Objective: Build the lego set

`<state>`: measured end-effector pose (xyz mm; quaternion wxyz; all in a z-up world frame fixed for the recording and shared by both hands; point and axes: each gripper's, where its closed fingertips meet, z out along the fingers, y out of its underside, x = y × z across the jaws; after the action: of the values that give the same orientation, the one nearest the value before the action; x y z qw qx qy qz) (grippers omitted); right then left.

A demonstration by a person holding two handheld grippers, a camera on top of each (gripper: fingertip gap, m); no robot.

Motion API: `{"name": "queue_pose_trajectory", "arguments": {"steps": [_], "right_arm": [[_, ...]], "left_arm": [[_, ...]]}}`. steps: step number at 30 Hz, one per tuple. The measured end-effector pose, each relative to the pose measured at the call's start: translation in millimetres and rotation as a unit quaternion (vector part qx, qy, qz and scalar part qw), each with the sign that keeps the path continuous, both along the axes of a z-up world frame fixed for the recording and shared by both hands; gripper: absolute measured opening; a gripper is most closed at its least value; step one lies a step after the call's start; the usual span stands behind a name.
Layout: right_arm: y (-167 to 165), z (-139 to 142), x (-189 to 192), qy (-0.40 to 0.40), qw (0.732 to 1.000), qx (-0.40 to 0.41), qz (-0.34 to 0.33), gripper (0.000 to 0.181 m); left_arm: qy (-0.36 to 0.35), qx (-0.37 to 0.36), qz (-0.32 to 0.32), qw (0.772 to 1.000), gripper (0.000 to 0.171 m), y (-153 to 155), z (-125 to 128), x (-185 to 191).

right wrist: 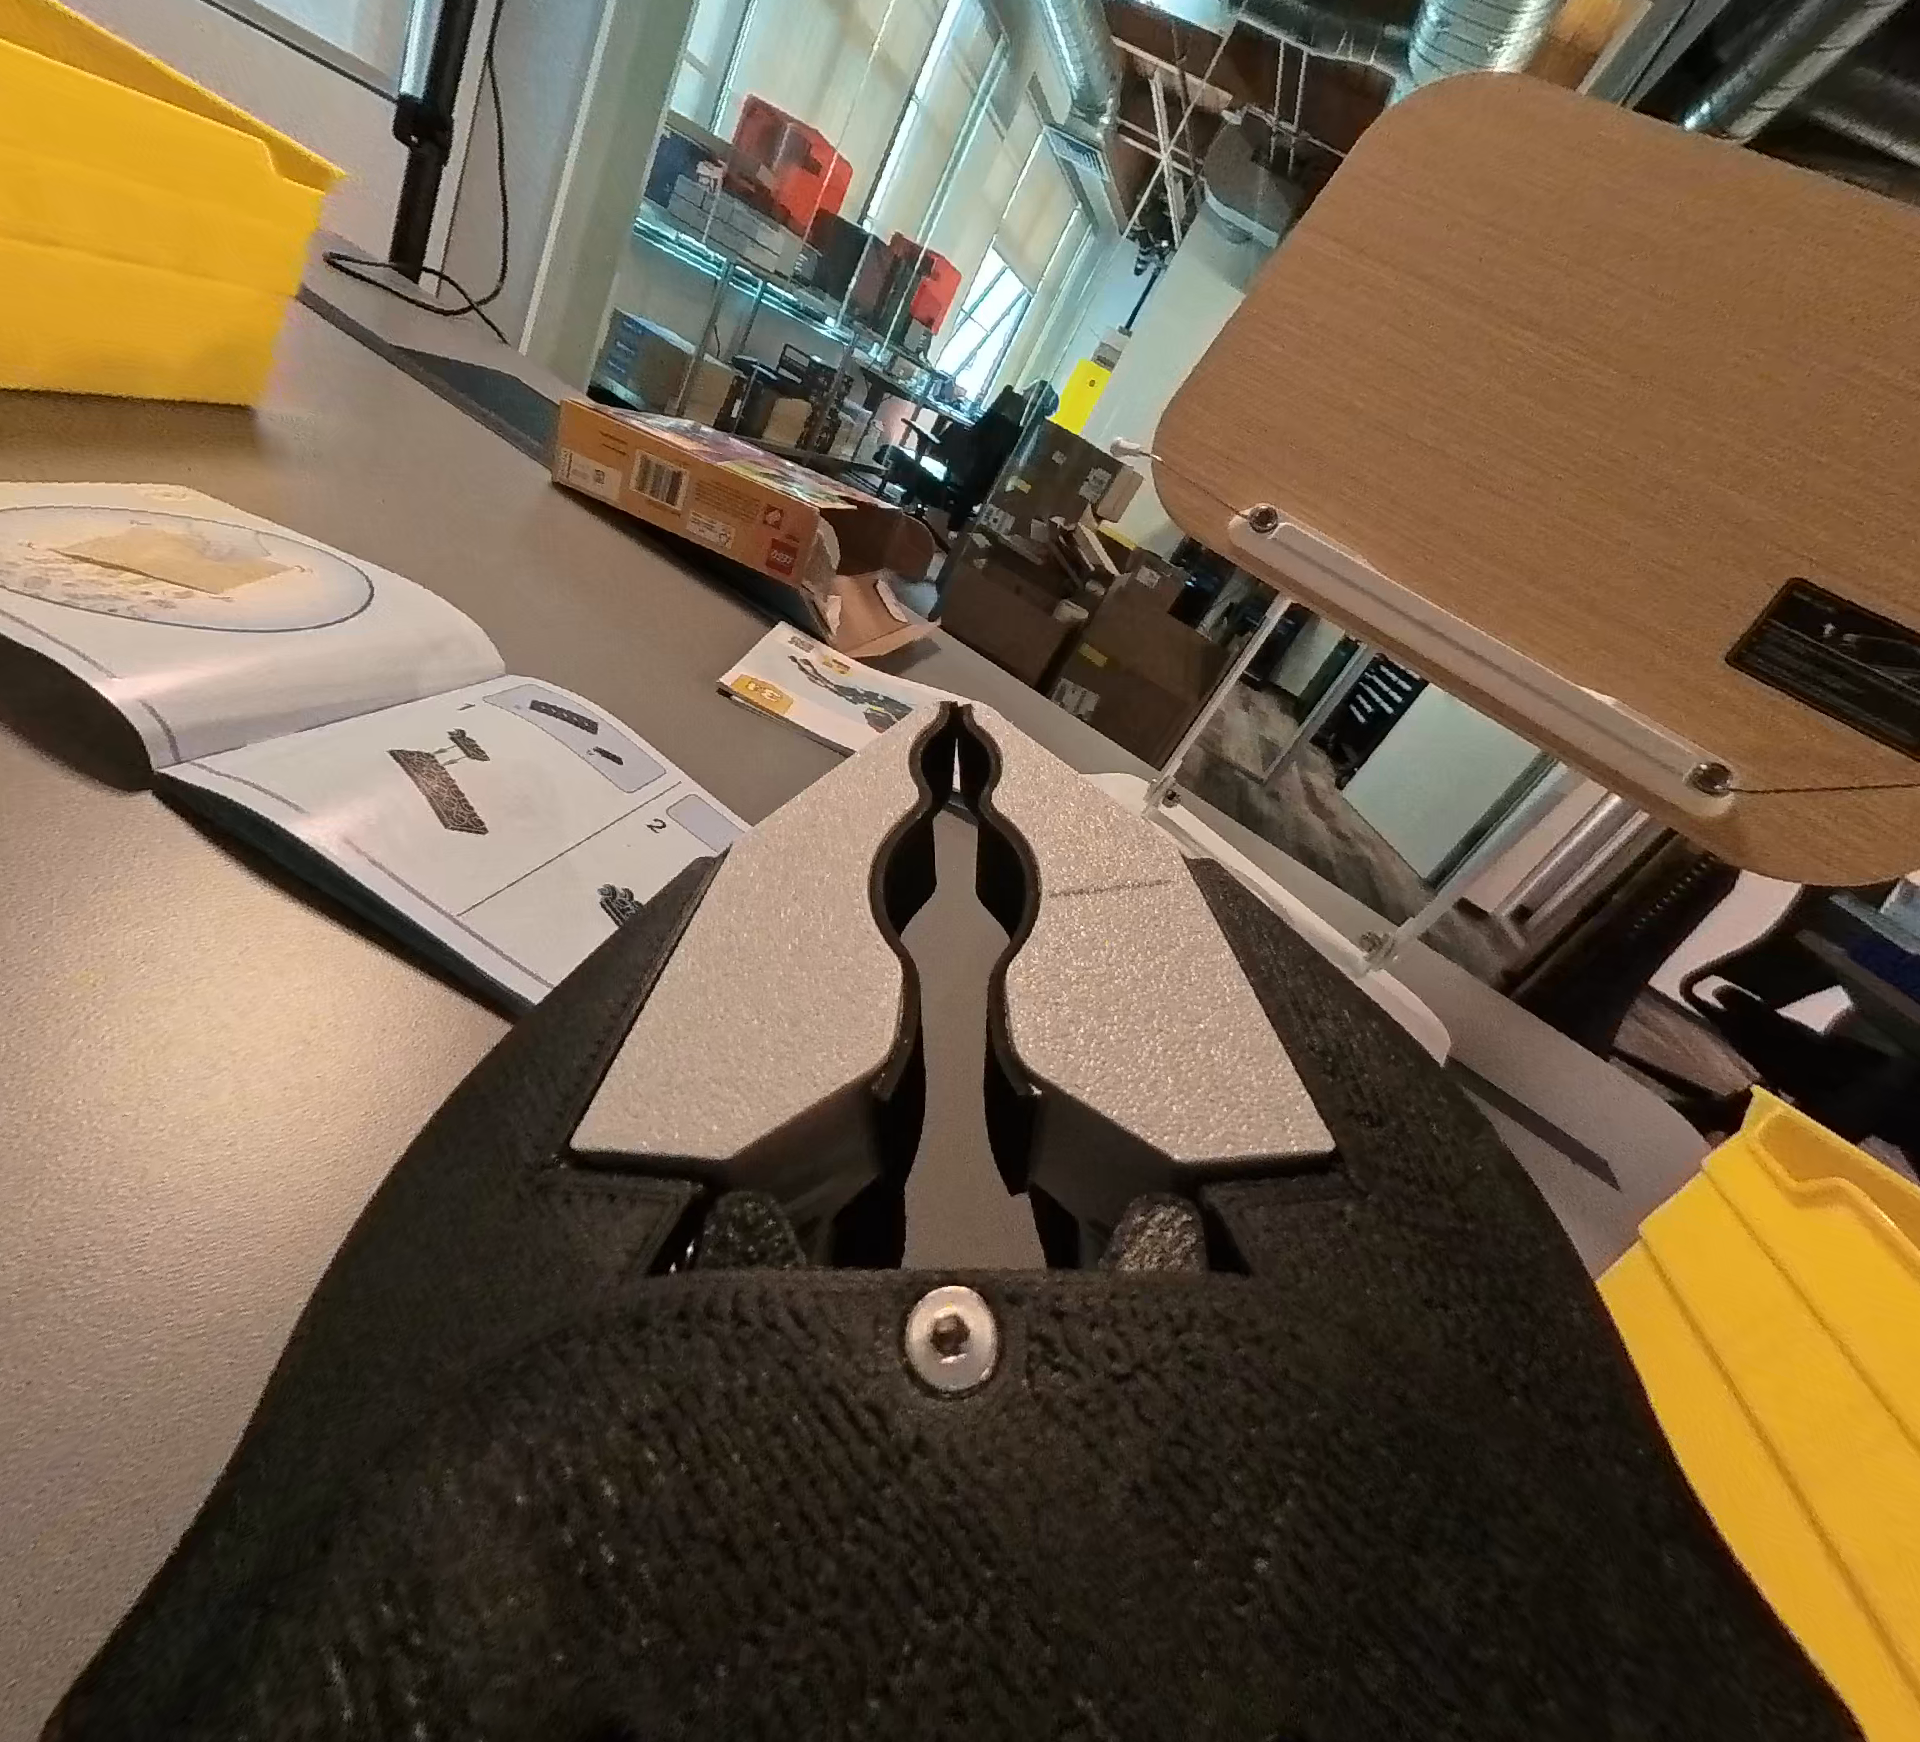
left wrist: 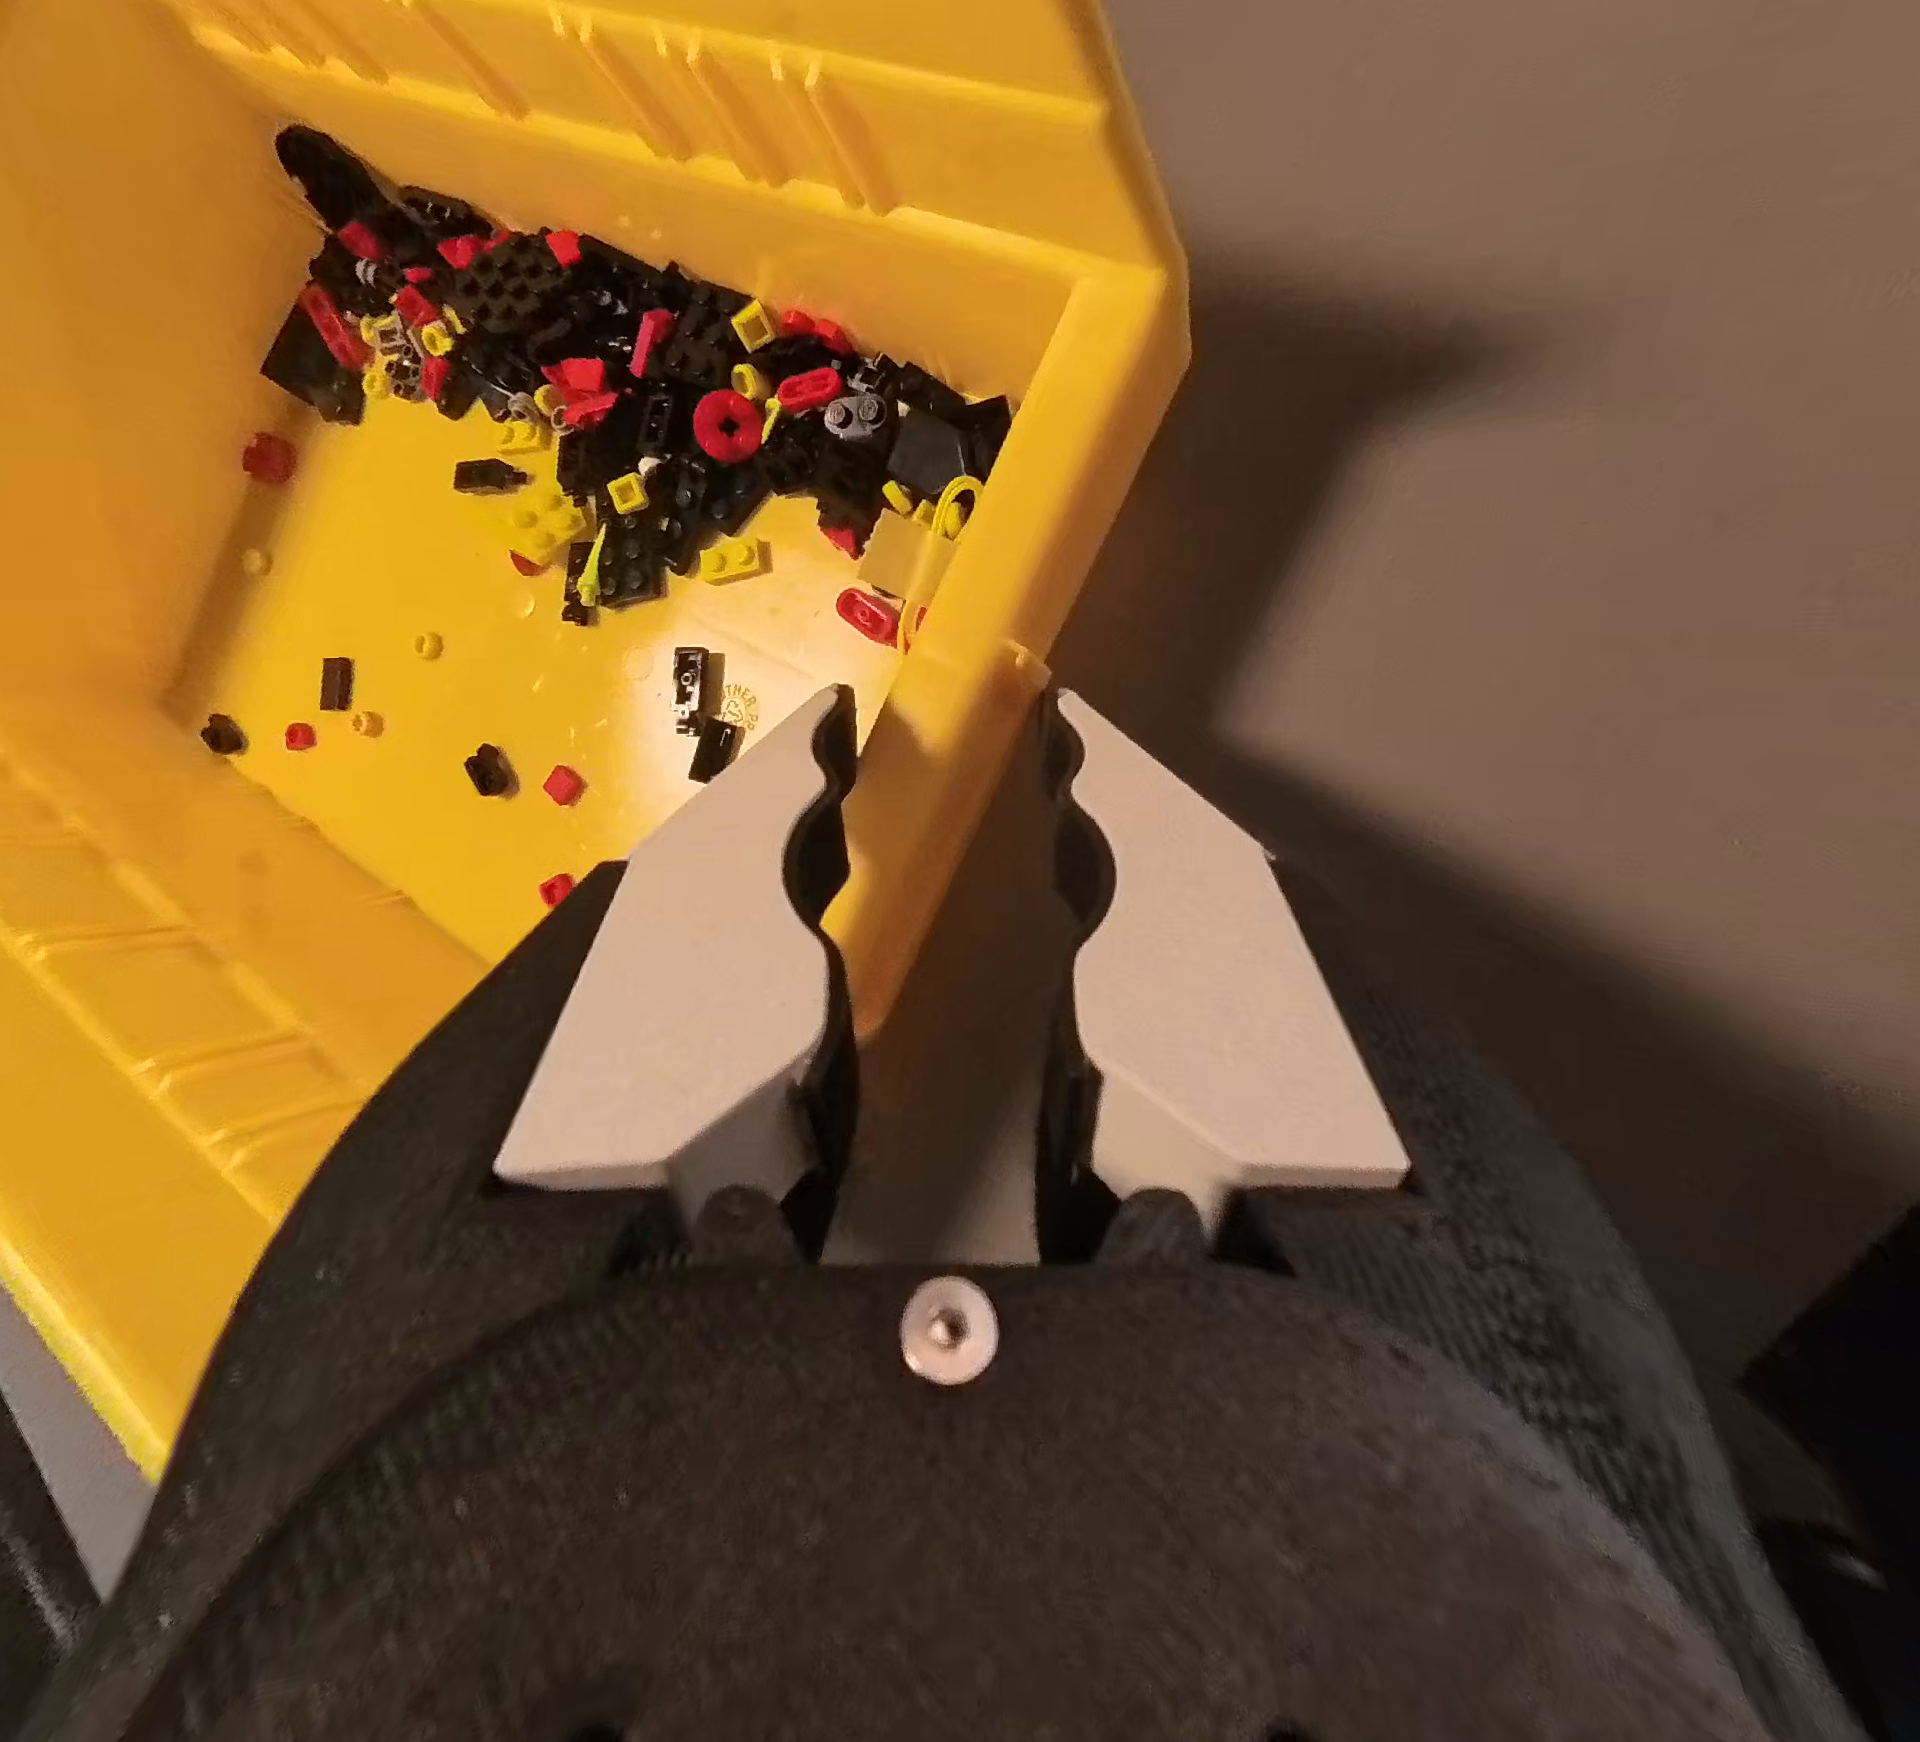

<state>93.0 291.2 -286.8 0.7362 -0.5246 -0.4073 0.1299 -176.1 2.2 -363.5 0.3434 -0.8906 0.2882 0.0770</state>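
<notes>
A yellow bin fills the left wrist view, tilted. Several loose black, red and yellow lego pieces are heaped against its far wall, and a few lie scattered on its floor. My left gripper is shut on the bin's near-right wall, one finger inside and one outside. In the right wrist view, my right gripper is shut and empty, low over the grey table. An open instruction booklet lies to its left.
A second leaflet and an opened lego box lie beyond the right gripper. A yellow bin stands at far left, and another yellow bin edge at lower right. A raised wooden board overhangs the right. A black pole stands behind. The tips of one gripper are about 40 cm away from the tips of the other.
</notes>
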Motion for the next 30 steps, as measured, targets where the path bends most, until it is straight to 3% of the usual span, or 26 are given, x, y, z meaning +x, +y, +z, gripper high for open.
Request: {"name": "queue_pose_trajectory", "arguments": {"steps": [5,10,14,16,18,21,24,30], "right_arm": [[-0.7,-0.5,-0.5,-0.003,1.000,0.001,0.000,0.000],[-0.6,-0.7,-0.7,-0.004,1.000,0.001,0.000,0.000],[-0.1,-0.7,-0.6,-0.004,1.000,0.001,-0.002,0.000],[0.3,-0.5,-0.3,-0.003,1.000,0.001,-0.004,0.000],[0.4,-0.2,0.1,-0.002,1.000,0.002,-0.005,0.000],[0.1,0.2,0.4,0.000,1.000,0.002,-0.005,0.000],[-0.8,1.1,1.1,0.003,1.000,0.004,-0.003,0.000],[0.7,0.0,0.3,0.000,1.000,0.000,-0.003,0.000]], "left_arm": [[-0.003,-0.008,0.015,1.000,0.034,-16.3,0.0,28.0],[-0.039,-0.001,-0.019,0.999,0.029,-22.9,5.7,58.2],[-0.136,0.082,-0.023,0.987,0.024,-10.2,57.6,67.2],[-0.146,0.128,0.013,0.981,0.014,6.6,87.6,46.3],[-0.137,0.133,0.027,0.981,0.013,30.0,100.1,23.2],[-0.128,0.016,-0.021,0.991,0.034,63.9,74.2,11.2],[-0.151,-0.070,-0.090,0.982,0.044,81.3,52.2,21.1],[-0.023,-0.065,-0.068,0.995,0.052,117.6,17.0,-11.0]]}}
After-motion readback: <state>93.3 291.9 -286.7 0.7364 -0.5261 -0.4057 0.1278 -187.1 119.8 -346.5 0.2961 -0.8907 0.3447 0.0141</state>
